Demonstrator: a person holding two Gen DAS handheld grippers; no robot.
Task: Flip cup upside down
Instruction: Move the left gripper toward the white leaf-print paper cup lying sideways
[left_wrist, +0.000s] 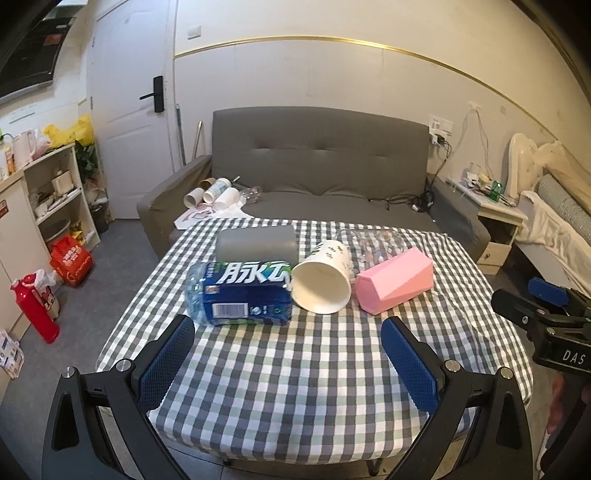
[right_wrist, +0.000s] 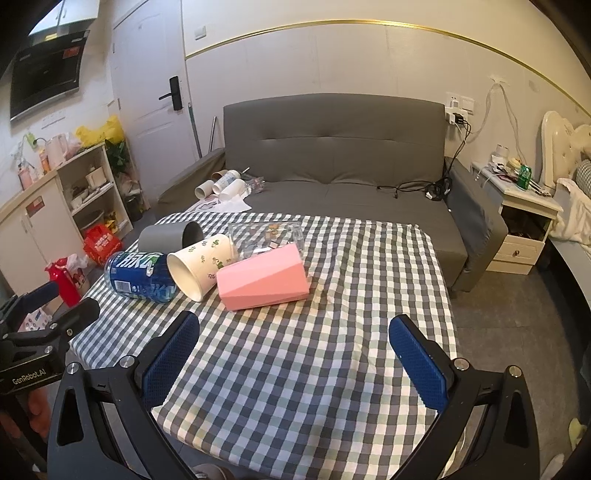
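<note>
Both the left gripper (left_wrist: 288, 341) and right gripper (right_wrist: 295, 341) hover with jaws spread wide, apparently level, pointing toward twelve o'clock.

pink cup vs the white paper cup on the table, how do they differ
The pink cup has flat angular facets and a plain surface; the white paper cup is round with small green leaf prints. In the left wrist view the paper cup's open mouth faces the camera, showing its bare white inside, while the pink cup shows only its outside. The paper cup lies against the blue bottle; the pink cup does not touch it. Both lie on their sides on the checked tablecloth.
</note>
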